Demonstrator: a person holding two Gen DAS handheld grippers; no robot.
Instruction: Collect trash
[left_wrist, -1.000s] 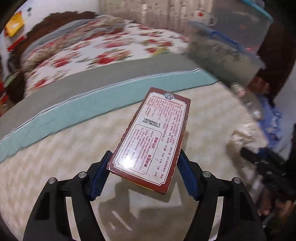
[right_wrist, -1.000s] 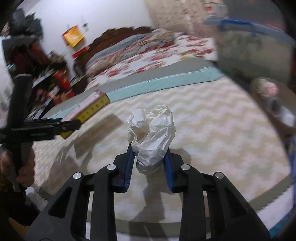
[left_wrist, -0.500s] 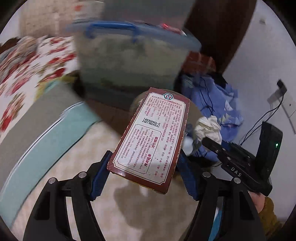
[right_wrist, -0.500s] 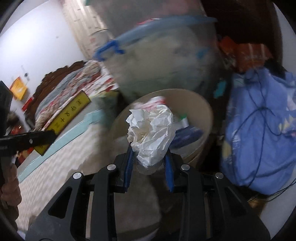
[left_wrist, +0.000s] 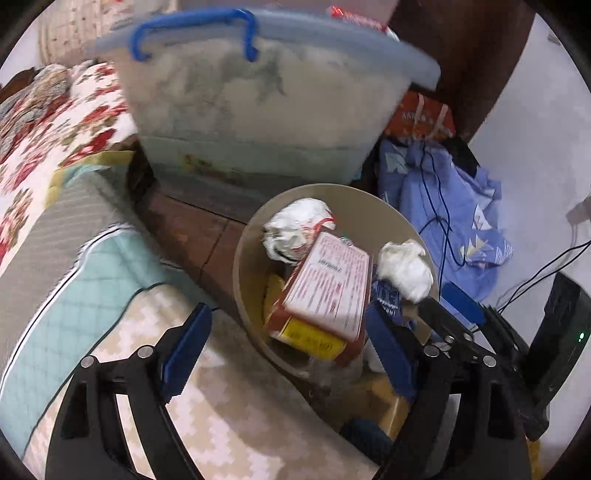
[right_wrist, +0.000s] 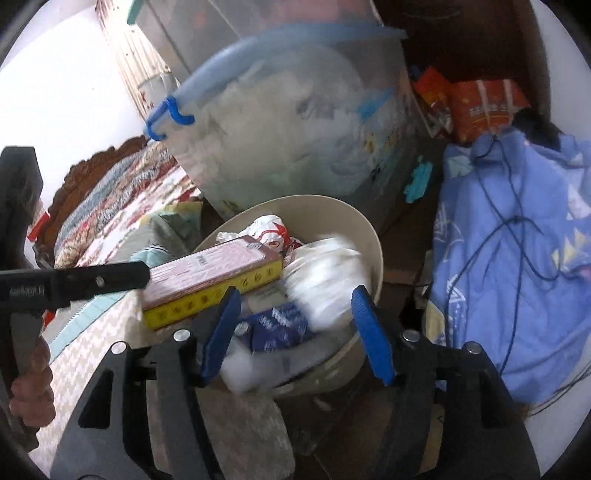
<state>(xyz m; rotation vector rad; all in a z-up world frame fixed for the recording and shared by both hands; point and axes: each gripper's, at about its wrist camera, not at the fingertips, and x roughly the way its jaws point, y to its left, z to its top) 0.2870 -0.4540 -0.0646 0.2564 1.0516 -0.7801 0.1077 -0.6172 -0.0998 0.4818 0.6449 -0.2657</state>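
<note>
L hand-held gripper (left_wrist: 284, 350): jaws spread wide & opening – nothing pinched between the blue pads. The flat red-and-yellow printed cardboard box (left_wrist: 325, 291) it hangs over sits tilted in the round beige plastic trash bin (left_wrist: 255, 236), one end propped up near the rim. R hand-held gripper (right_wrist: 295, 332): jaws also opening, pads clear of the crumpled white paper wad (right_wrist: 325, 273), which is blurred – looks like it's dropping into the bin, just beside the box.

What could go wrong, my read:
- Box is long vs. the bin & rests on other rubbish, so it could tip over the rim onto the floor if nudged.
- Paper wad is light; it may bounce off the box or off the dark blue carton (right_wrist: 277, 328) below and land outside.
- Both grippers crowd the same small opening – L's tip shows right beside the box in the R view, so a clash or a snag on the rim could knock the bin.
- Loose blue cable over the light-blue cloth heap (right_wrist: 517, 258) lies near R's side; could catch a jaw on pull-back.

Surface & room: bin stands on brown floor at the edge of a cream zigzag-pattern rug (left_wrist: 229, 424), in front of a big translucent lidded storage tub w/ blue clips (left_wrist: 258, 96). Bed w/ a red floral quilt (left_wrist: 55, 129) to one side, white wall to the other.
</note>
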